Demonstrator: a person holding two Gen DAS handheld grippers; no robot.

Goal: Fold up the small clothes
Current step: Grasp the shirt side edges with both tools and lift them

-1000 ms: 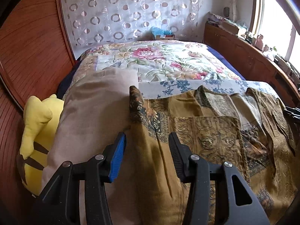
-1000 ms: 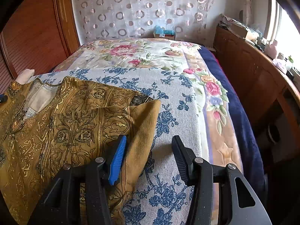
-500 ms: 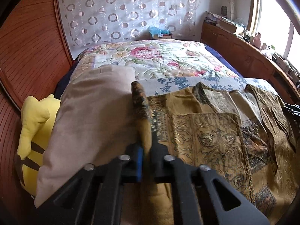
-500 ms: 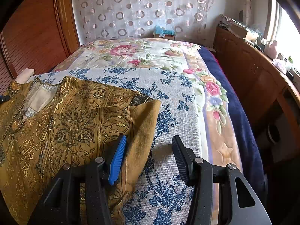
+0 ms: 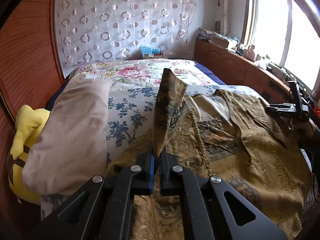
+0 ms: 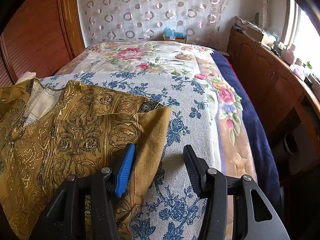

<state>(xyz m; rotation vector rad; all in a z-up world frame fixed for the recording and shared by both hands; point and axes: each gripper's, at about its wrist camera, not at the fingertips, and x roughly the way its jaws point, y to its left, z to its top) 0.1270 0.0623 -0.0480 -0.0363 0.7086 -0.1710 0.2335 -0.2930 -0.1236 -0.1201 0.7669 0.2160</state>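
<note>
Centre of left wrist view: left gripper (image 5: 156, 156) clamped on raised garment (image 5: 260, 150) corner. Lower right wrist view only: right gripper (image 6: 158, 160) fingers parted, straddling garment edge.

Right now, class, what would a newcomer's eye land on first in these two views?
Most striking is the gold patterned garment spread on the bed, one sleeve pinched upright by the left hand-held gripper. Next comes the yellow plush toy beside the beige pillow at left.
</note>
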